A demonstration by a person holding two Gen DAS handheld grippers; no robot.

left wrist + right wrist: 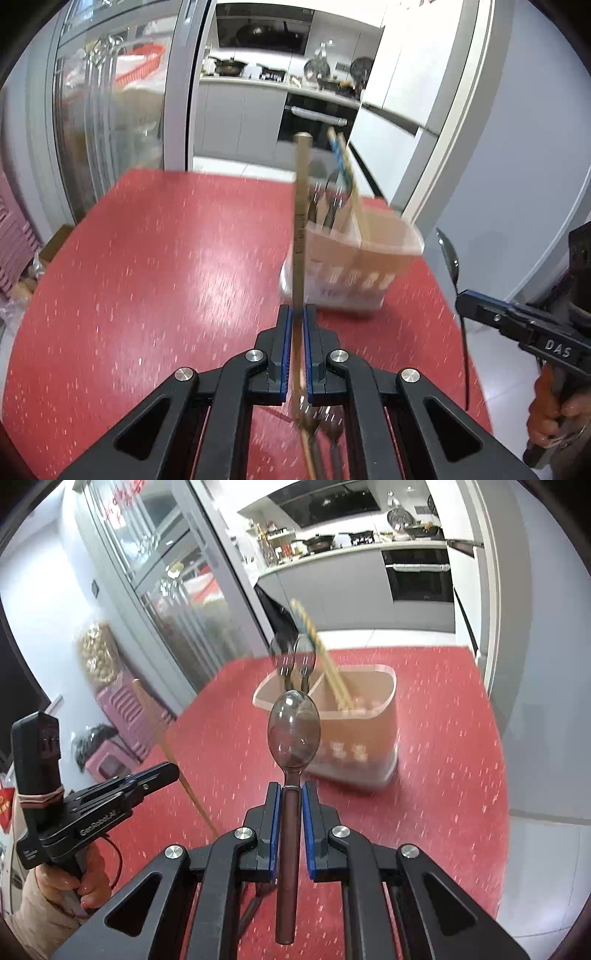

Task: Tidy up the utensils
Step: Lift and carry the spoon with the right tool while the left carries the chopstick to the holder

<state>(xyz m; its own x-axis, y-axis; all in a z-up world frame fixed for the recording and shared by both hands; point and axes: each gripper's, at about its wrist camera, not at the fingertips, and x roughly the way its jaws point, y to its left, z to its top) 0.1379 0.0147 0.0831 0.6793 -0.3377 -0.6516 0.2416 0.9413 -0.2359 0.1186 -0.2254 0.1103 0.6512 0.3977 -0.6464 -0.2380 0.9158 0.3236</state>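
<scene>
My left gripper (298,308) is shut on a wooden chopstick (302,206) that stands upright above the red table (155,266). It also shows in the right wrist view (171,771) with the chopstick (159,731). My right gripper (291,784) is shut on a brown-handled spoon (293,731), bowl up; it also appears in the left wrist view (461,295) with the spoon (451,258). The divided utensil holder (354,266) (354,738) stands on the table ahead of both grippers, holding chopsticks (325,657) and metal forks (295,664).
More utensils lie on the table under my left gripper (321,428). Behind the table are a glass cabinet (103,122) and a doorway to a kitchen (280,92). Pink stools (122,720) stand at the table's left. The table edge runs close on the right (506,775).
</scene>
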